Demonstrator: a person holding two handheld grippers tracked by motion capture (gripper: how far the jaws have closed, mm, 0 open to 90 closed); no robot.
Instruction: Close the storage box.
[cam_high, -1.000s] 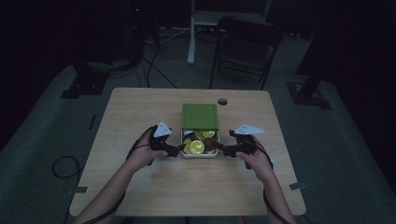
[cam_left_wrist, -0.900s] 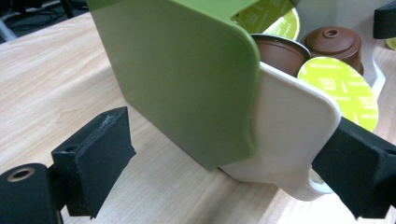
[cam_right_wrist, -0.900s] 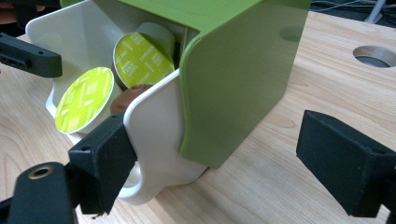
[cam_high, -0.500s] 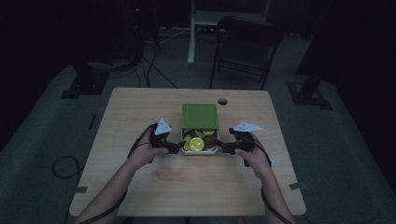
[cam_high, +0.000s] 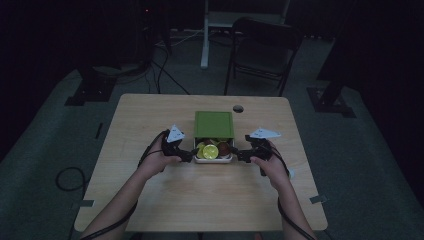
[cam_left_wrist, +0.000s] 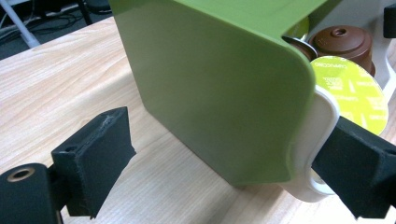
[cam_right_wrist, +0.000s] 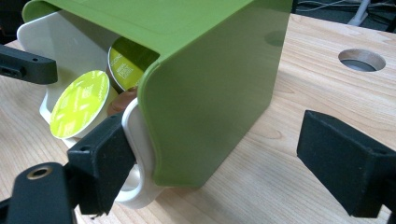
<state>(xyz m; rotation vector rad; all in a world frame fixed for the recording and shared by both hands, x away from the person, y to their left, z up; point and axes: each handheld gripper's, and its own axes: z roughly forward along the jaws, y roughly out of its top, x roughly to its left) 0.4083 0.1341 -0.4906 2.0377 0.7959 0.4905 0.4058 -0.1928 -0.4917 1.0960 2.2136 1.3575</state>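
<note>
Both claws have closed in on the white tray (cam_high: 214, 160); left gripper (cam_high: 187, 155) and right gripper (cam_high: 239, 154) gape wide, each touching a tray corner under the green lid (cam_high: 214, 124).

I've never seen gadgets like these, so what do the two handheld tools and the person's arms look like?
Each handheld black claw, left and right, carries a pale grey three-cornered plate on top and trails a thin black cable along the forearm. Up close, the jaws end in blocky black foam-like pads. The forearms are bare, with no sleeves visible.
</note>
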